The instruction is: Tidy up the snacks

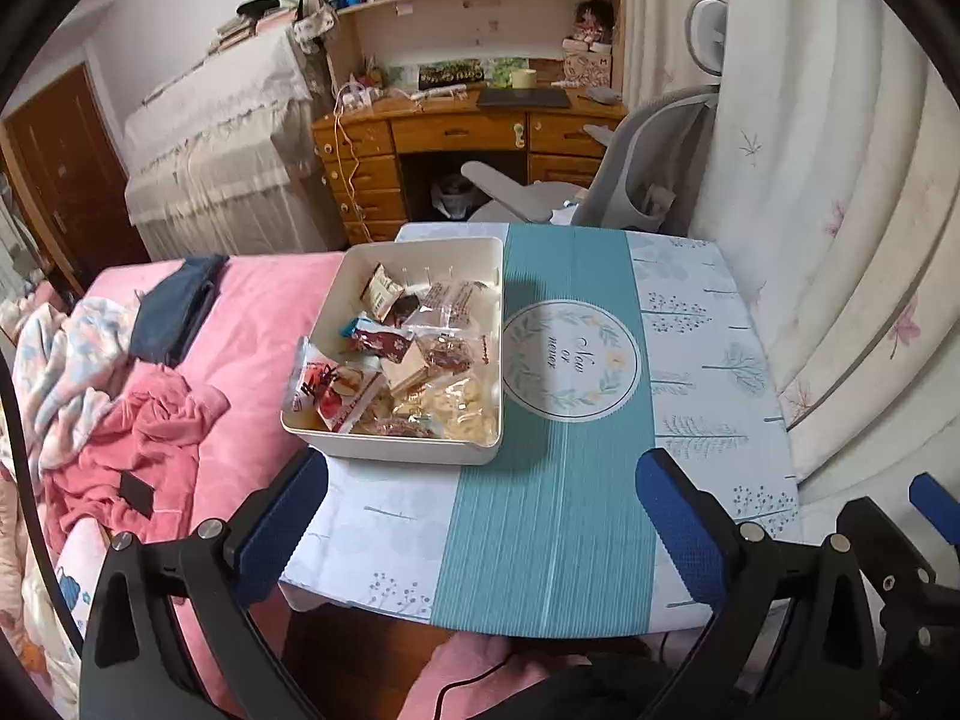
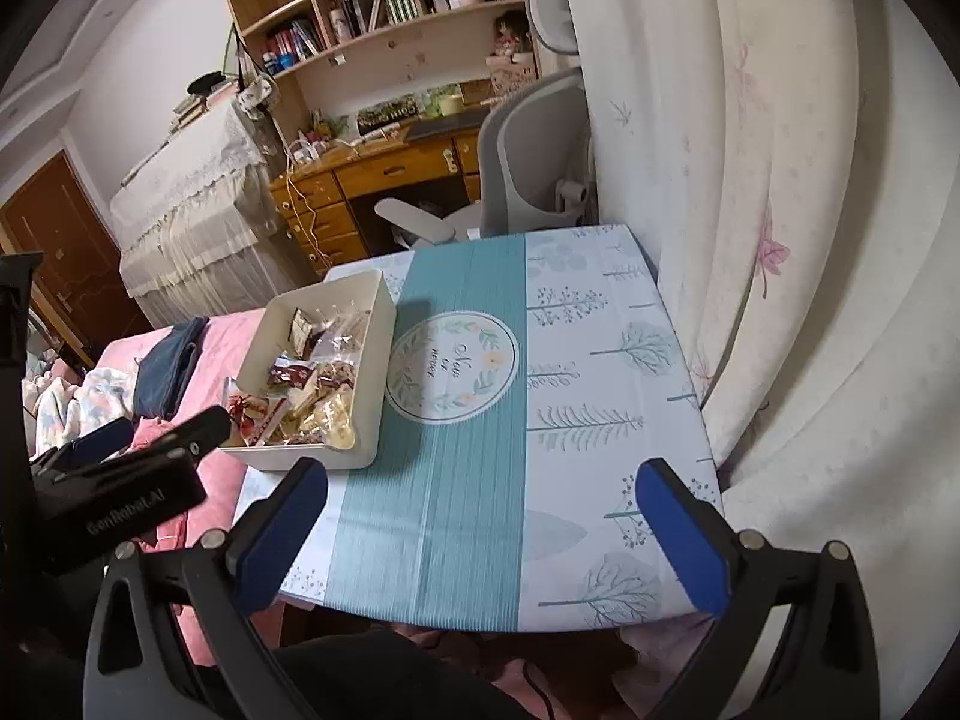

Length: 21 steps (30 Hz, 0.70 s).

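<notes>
A cream rectangular plastic bin (image 1: 393, 447) full of wrapped snack packets (image 1: 420, 354) is sitting on the left side of the worktop (image 1: 558, 528), which a teal and white tree-printed cloth is covering, just beside a pink bed (image 1: 252, 324). In the right wrist view the bin (image 2: 312, 456) is lying far left of the round wreath print (image 2: 453, 363).

The right wrist view is showing the left gripper (image 2: 126, 462) from the side, hovering near the bin's near left corner; the left wrist view is catching only a blue tip of the right gripper (image 1: 936, 501) at its right edge.

Both grippers are tilting down over the near edge, their blue-padded fingers (image 1: 282, 528) (image 2: 681, 540) standing wide apart with nothing between them.
</notes>
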Each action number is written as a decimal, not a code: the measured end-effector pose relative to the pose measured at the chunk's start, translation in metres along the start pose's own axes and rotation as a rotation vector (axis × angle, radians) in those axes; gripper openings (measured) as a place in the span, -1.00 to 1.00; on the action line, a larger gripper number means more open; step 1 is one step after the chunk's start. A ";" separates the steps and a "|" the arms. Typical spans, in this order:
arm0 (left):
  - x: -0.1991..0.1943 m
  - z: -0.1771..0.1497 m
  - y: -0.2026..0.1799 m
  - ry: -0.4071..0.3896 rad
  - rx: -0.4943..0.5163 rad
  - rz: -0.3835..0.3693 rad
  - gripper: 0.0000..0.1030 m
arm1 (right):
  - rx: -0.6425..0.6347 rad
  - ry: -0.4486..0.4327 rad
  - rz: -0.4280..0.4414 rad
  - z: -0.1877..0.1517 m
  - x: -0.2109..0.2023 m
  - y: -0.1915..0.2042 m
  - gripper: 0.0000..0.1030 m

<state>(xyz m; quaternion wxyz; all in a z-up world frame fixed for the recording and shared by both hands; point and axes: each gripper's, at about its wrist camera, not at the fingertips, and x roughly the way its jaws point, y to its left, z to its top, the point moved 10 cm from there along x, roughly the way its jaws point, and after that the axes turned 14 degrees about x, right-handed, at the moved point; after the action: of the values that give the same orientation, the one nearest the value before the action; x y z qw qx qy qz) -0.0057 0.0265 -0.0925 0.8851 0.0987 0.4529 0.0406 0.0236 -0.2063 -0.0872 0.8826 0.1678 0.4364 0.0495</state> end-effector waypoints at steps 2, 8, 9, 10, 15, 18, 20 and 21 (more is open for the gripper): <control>-0.002 -0.003 -0.002 -0.006 -0.005 -0.003 0.98 | -0.007 -0.002 0.002 -0.002 0.000 0.000 1.00; -0.007 -0.001 -0.005 -0.043 -0.013 0.001 0.98 | -0.019 -0.005 0.006 -0.003 0.001 0.001 1.00; -0.007 -0.001 -0.005 -0.047 -0.013 0.000 0.98 | -0.018 -0.006 0.006 -0.003 0.001 0.000 1.00; -0.007 0.000 -0.005 -0.049 -0.013 0.002 0.98 | -0.016 -0.007 0.006 -0.003 0.001 0.000 1.00; -0.007 0.000 -0.006 -0.043 -0.017 -0.003 0.98 | -0.010 0.004 0.005 -0.003 0.005 -0.003 1.00; -0.005 0.002 -0.008 -0.035 -0.023 0.002 0.98 | -0.006 0.006 0.003 -0.002 0.007 -0.004 1.00; -0.004 0.002 -0.008 -0.031 -0.022 0.004 0.98 | -0.007 0.009 0.004 -0.002 0.007 -0.004 1.00; -0.004 0.002 -0.008 -0.030 -0.022 0.004 0.98 | -0.007 0.012 0.004 -0.002 0.008 -0.004 1.00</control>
<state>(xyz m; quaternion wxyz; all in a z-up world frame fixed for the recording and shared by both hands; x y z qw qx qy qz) -0.0063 0.0176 -0.0898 0.8927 0.0906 0.4390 0.0459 0.0266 -0.2080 -0.0956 0.8805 0.1653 0.4409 0.0539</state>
